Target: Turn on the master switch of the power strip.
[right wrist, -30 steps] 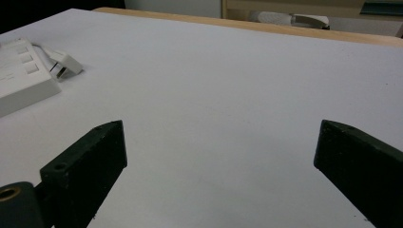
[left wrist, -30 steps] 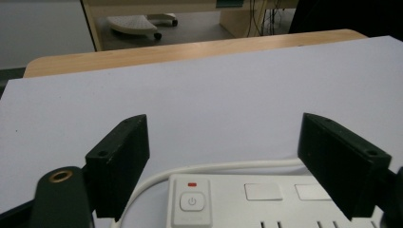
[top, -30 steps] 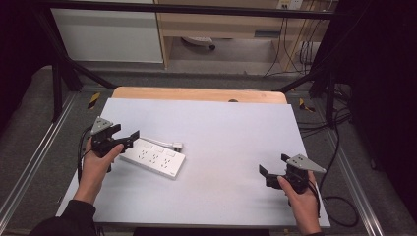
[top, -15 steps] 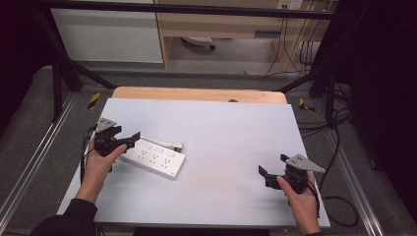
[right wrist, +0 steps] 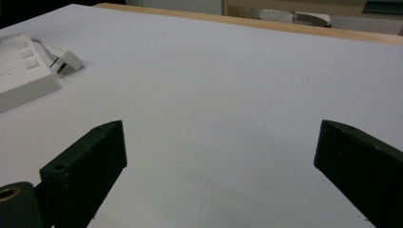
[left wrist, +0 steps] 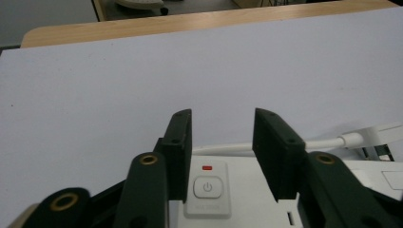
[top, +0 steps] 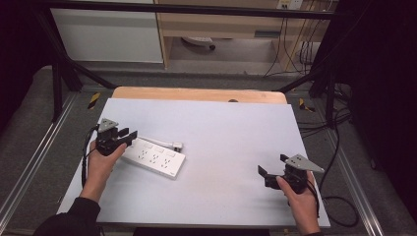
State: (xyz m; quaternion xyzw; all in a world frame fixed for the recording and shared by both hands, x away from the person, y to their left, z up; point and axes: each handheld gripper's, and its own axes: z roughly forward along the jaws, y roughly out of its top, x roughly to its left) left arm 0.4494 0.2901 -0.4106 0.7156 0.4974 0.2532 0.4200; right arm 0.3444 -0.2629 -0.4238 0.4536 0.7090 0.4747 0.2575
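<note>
A white power strip (top: 155,157) lies on the table's left half, with a white cable and plug (top: 169,144) behind it. My left gripper (top: 129,135) hovers over the strip's left end. In the left gripper view its jaws (left wrist: 223,118) have just been closing to a narrow gap, and they press on nothing. Below that gap sit the strip's power button (left wrist: 207,187) and a small red light (left wrist: 206,167). My right gripper (top: 271,164) rests near the front right of the table, its jaws (right wrist: 221,137) wide open with bare table between them.
The table top is a pale grey sheet (top: 231,132) with a wooden edge (top: 196,93) at the back. The strip (right wrist: 19,71) and its plug (right wrist: 64,59) lie far to the left in the right gripper view. Black frame bars and cables stand around the table.
The left gripper's jaws have drawn closer together over the strip's end. The right gripper has kept still.
</note>
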